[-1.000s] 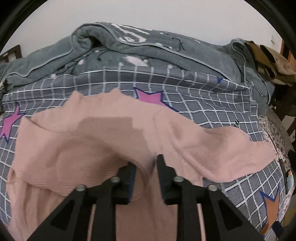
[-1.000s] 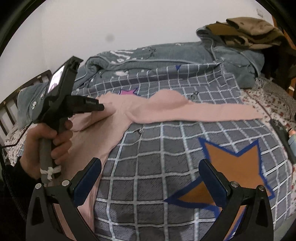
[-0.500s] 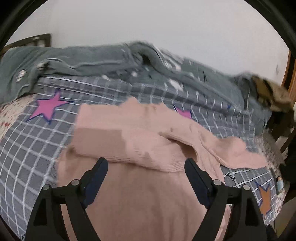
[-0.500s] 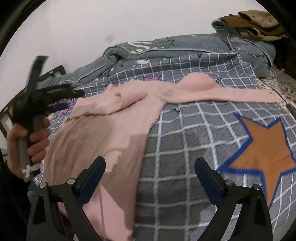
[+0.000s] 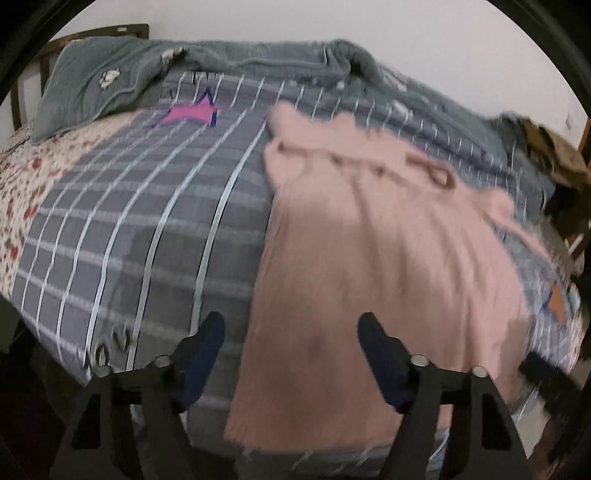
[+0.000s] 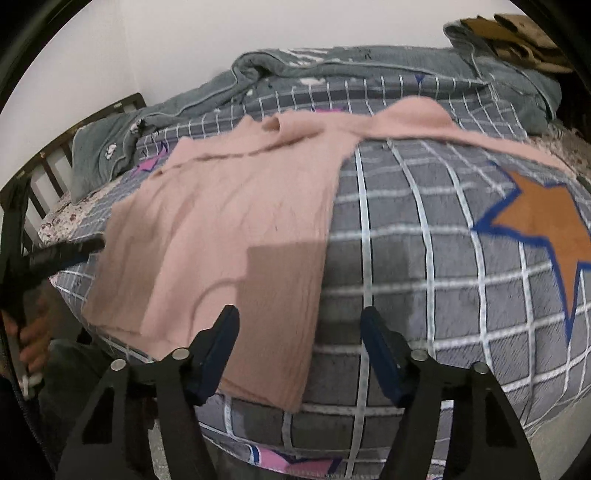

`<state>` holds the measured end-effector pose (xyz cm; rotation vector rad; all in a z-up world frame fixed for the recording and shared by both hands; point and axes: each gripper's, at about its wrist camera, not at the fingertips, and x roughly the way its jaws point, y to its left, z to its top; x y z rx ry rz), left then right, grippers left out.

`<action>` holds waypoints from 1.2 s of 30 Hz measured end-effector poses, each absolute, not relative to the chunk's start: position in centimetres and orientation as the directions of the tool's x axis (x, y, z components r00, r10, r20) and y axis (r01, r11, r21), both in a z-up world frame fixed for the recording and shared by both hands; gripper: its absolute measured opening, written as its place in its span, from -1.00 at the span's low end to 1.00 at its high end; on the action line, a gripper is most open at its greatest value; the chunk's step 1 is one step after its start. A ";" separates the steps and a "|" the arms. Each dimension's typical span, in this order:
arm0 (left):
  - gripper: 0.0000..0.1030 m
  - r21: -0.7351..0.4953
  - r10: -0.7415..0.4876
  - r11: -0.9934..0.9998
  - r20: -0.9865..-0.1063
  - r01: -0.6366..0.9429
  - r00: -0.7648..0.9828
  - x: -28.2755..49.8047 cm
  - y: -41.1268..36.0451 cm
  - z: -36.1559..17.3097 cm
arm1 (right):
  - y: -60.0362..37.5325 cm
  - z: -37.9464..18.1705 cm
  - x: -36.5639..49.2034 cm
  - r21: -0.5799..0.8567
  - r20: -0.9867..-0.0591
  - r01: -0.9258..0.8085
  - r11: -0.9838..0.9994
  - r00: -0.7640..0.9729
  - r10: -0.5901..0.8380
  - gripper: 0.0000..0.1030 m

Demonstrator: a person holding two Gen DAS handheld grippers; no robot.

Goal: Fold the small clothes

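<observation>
White wall backs the bed [image 6: 424,258], which is covered by a grey checked quilt [image 5: 147,229] printed with stars, an orange star [image 6: 543,221] showing near its right edge and a pink star [image 5: 188,112] towards the headboard [image 6: 48,162]. My left hand [image 6: 31,339] grips its handle low at the left edge of the right wrist view, beside the near corner of the bed, with the left tongs [image 5: 290,332] pointing in over the mattress edge. My right tongs [image 6: 299,325] hover just off the near edge of the bed, aimed at the lower hem of the pink sweater [image 6: 229,229]. A rumpled grey blanket [image 6: 332,70] lies along the far side against the wall, a matching grey pillow [image 5: 92,85] sits by the headboard, and a brown garment [image 6: 517,33] is piled on the far right. Floral sheet [image 5: 26,192] shows to the left of the quilt. The sweater lies spread flat on the quilt, hem towards me at the near edge, collar away from me, one sleeve [image 6: 461,133] stretched out to the right above the orange star. Both pairs of tongs are spread wide apart and hold nothing; the left view is blurred, so I cannot tell whether the left tongs touch the fabric.
</observation>
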<state>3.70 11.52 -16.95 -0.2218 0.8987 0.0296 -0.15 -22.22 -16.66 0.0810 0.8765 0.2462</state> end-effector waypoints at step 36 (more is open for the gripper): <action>-0.29 -0.156 -0.008 0.974 -0.751 -0.166 0.660 11.3 15.1 -13.4 | -20.0 -10.5 9.0 0.025 -0.649 -0.321 0.947 0.715 0.260 0.00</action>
